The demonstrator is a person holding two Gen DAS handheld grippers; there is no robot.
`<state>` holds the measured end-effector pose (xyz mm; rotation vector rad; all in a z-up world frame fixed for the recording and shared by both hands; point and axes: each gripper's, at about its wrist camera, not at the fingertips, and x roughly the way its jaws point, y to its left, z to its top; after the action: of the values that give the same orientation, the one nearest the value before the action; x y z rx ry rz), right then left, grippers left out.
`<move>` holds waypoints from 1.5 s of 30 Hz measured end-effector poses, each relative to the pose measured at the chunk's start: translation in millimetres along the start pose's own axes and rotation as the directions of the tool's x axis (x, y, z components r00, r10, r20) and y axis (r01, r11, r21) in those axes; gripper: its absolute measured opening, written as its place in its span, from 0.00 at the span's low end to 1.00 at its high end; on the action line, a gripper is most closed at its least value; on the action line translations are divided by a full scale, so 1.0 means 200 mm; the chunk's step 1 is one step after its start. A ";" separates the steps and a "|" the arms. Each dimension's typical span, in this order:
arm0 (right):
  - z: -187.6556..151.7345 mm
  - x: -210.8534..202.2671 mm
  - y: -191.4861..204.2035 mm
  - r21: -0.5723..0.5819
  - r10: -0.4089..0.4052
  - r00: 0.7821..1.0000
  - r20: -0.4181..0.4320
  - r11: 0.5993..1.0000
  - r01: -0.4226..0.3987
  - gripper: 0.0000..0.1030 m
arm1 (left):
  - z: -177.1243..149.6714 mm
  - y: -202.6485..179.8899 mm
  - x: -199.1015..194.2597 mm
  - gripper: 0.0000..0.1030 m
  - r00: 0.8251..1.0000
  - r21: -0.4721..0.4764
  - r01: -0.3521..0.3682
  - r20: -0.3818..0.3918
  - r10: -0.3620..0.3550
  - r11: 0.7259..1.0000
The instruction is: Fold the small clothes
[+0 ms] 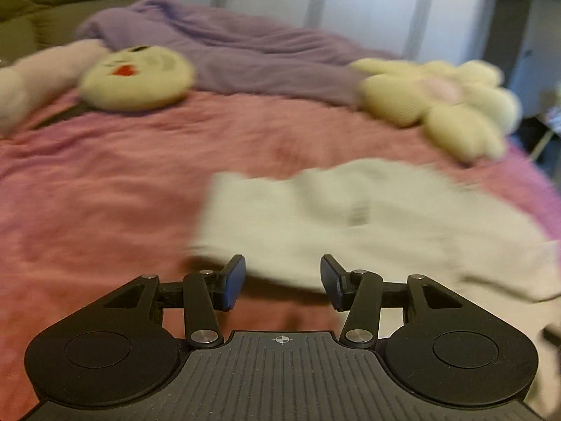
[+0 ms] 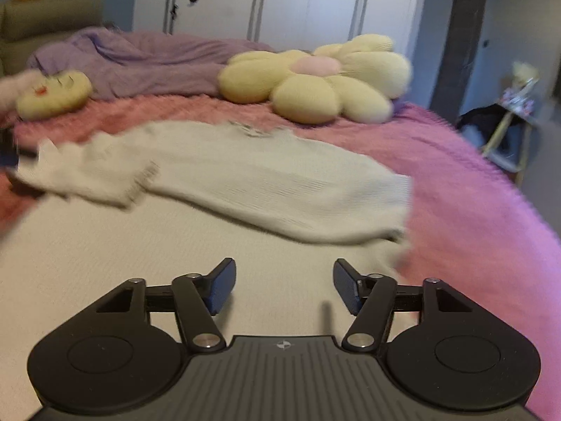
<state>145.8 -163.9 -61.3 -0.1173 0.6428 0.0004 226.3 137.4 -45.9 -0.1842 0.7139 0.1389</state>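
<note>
1. Jaws of the left gripper (image 1: 282, 282) are seen parted about halfway, with nothing between the blue pads; the near edge of the white knit garment (image 1: 368, 217) lies just beyond the fingertips, and whether it is touched cannot be told through the blur.
2. Jaws of the right gripper (image 2: 284, 286) are likewise held apart, empty, above the flat near part of the same white knit garment (image 2: 245, 179); no cloth is pinched.
3. The garment is spread on the pink fleece blanket (image 2: 473, 203) that covers the bed; in the right wrist view one sleeve is seen folded across the body, its cuff towards the left.
4. In the left wrist view the garment is found to the right of centre, with bare pink fleece blanket (image 1: 87, 193) to its left.
5. A flower-shaped cushion (image 2: 315, 80), cream with a pink middle, is placed beyond the garment, well apart from it.
6. A round cream cushion (image 1: 136, 77) with a face is set at the far left, against a crumpled lilac blanket (image 1: 245, 52).
7. White wardrobe doors (image 2: 280, 0) are seen behind the bed.
</note>
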 end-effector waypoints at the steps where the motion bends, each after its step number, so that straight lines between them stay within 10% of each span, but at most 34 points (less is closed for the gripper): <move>1: 0.03 0.03 0.02 0.025 0.042 0.999 -0.001 0.999 -0.042 0.53 | 0.00 0.05 0.02 0.52 0.999 -0.008 -0.037 -0.010 0.037 0.999; 7: 0.20 0.25 0.20 0.214 0.329 0.944 0.001 0.922 -0.321 0.43 | -0.02 0.18 0.13 0.56 0.995 -0.047 -0.080 -0.062 0.077 0.996; 15: 0.28 0.55 0.37 0.361 0.463 0.883 -0.074 0.838 -0.409 0.34 | -0.07 0.11 0.27 0.63 0.993 0.039 -0.106 -0.050 0.108 0.994; 17: 0.28 0.58 0.39 0.333 0.450 0.888 -0.094 0.855 -0.398 0.11 | -0.07 0.11 0.28 0.63 0.992 0.042 -0.119 -0.048 0.121 0.992; 22: 0.36 0.40 0.31 0.218 0.369 0.929 0.031 0.905 -0.367 0.09 | -0.02 0.12 0.22 0.63 0.993 -0.004 -0.109 -0.055 0.108 0.994; 28: 0.37 0.39 -0.04 0.175 0.016 0.997 0.078 0.984 -0.029 0.09 | 0.02 -0.01 0.24 0.63 0.997 0.012 -0.046 -0.067 0.047 0.999; 32: 0.27 0.51 -0.26 0.330 0.075 0.994 -0.077 0.943 -0.045 0.12 | 0.01 -0.12 0.28 0.65 0.997 0.052 -0.001 -0.072 0.004 0.999; 38: 0.22 0.58 -0.37 0.490 0.220 0.974 -0.055 0.856 -0.166 0.30 | -0.01 -0.21 0.34 0.65 0.995 0.108 -0.023 -0.093 0.033 0.994; 45: 0.34 0.53 -0.24 0.293 0.190 0.982 0.005 0.939 -0.183 0.05 | 0.00 -0.22 0.36 0.70 0.993 0.112 -0.048 -0.098 0.059 0.993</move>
<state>273.4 -207.3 -66.7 0.2308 0.6683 0.0870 289.8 98.9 -88.2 -0.0674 0.8262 0.1416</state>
